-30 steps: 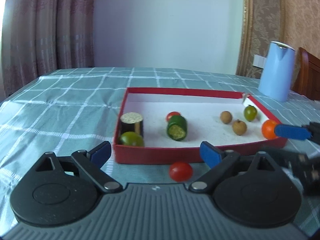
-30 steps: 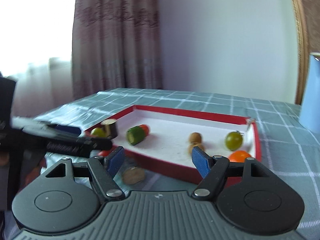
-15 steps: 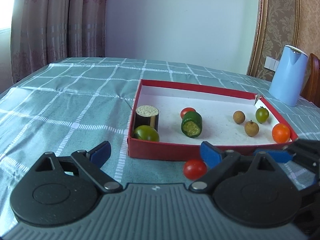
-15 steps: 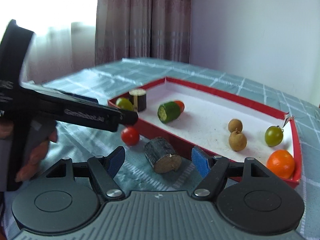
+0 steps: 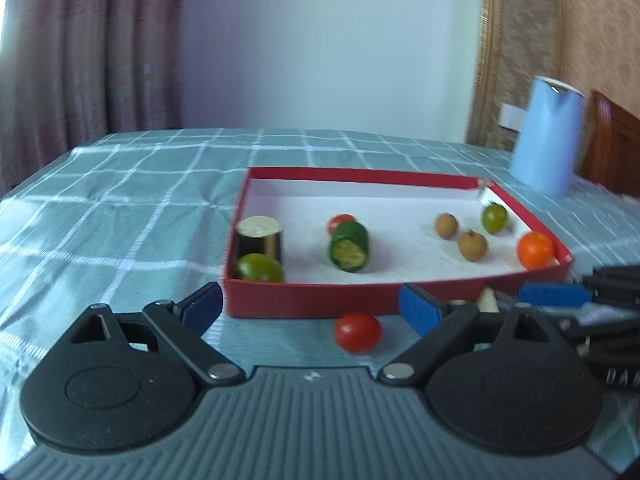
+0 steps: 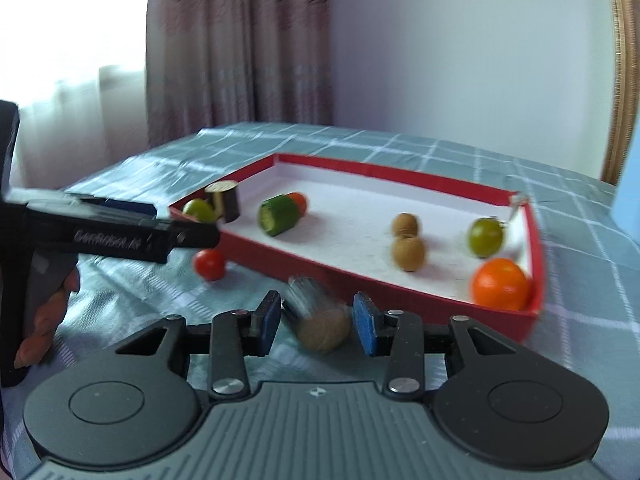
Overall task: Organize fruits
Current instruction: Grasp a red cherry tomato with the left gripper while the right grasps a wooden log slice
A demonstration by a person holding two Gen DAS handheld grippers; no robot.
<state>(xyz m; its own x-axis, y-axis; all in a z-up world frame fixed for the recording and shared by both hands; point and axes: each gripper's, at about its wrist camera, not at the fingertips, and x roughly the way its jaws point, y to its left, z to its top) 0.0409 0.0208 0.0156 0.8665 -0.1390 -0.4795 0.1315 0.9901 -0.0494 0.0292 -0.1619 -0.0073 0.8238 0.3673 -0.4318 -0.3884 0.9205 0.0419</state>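
Note:
A red-walled tray [image 5: 304,298] [image 6: 400,284] holds a dark cylinder piece [image 5: 259,238], a green fruit [image 5: 258,267], a cucumber piece [image 5: 349,246], a red tomato, two brown longans [image 6: 408,252], a green tomato [image 6: 485,237] and an orange [image 6: 500,284]. A red tomato [image 5: 357,332] [image 6: 209,264] lies on the cloth before the tray. My left gripper [image 5: 310,306] is open, the tomato just ahead. My right gripper [image 6: 316,322] has its blue pads on either side of a brown cut piece [image 6: 320,320]; small gaps show.
A checked green cloth [image 5: 120,208] covers the table. A light blue kettle [image 5: 548,136] stands at the back right, with a wooden chair [image 5: 612,148] behind. The left gripper body and a hand [image 6: 48,312] sit at the left of the right wrist view.
My right gripper has moved onto the brown cut piece and narrowed its jaws around it. The left gripper shifted slightly; the red tomato stays before the tray.

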